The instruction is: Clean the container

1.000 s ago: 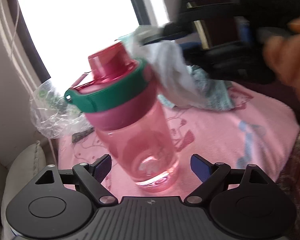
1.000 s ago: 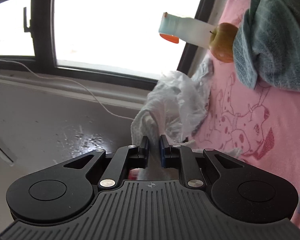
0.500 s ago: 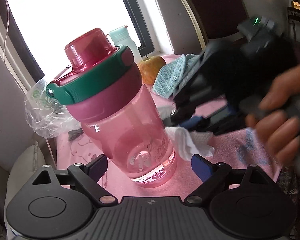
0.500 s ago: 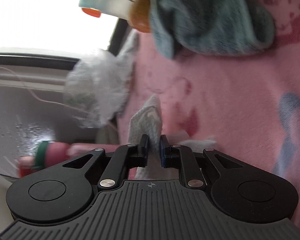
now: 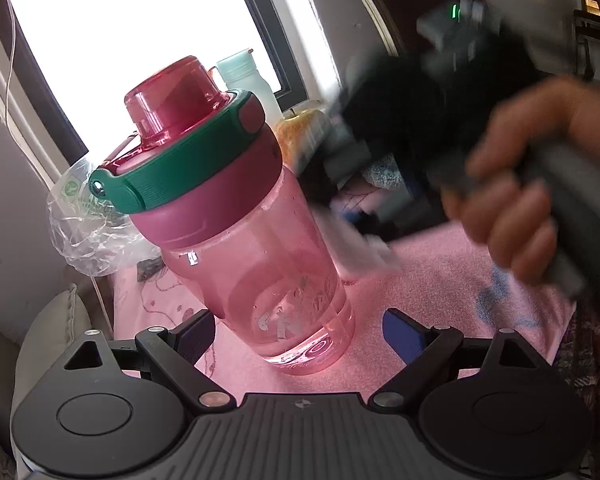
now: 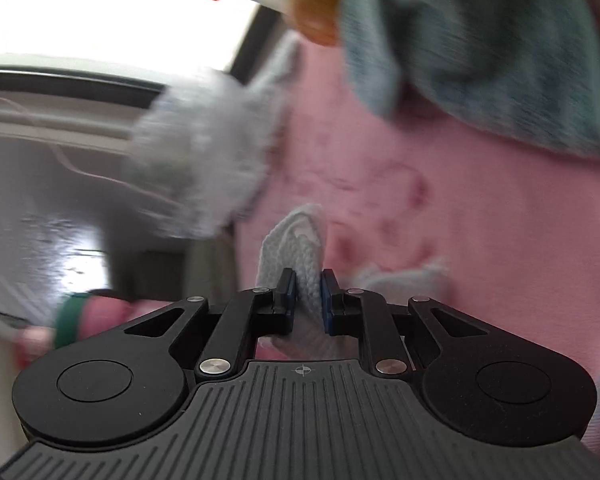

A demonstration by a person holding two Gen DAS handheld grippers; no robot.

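A clear pink bottle [image 5: 260, 264] with a green lid ring and pink cap stands on the pink cloth [image 5: 440, 292]. My left gripper [image 5: 300, 334] is open, one finger on each side of the bottle's base without touching it. The right gripper [image 6: 306, 288] is shut on a folded white cloth [image 6: 300, 236]. In the left wrist view that gripper [image 5: 400, 140] is a dark blur held by a hand [image 5: 512, 200], and the white cloth [image 5: 360, 248] lies against the bottle's right side. The bottle [image 6: 88, 316] shows blurred at the lower left of the right wrist view.
A crumpled clear plastic bag [image 5: 88, 232] sits left of the bottle by the window wall. Behind are a pale bottle [image 5: 244, 76], an apple [image 6: 316, 12] and a teal towel [image 6: 500, 60]. A cushion [image 5: 52, 328] borders the pink cloth at lower left.
The right gripper carried the white cloth from the bottle's lid down to its right side. The bottle now fills more of the left wrist view, between the open fingers.
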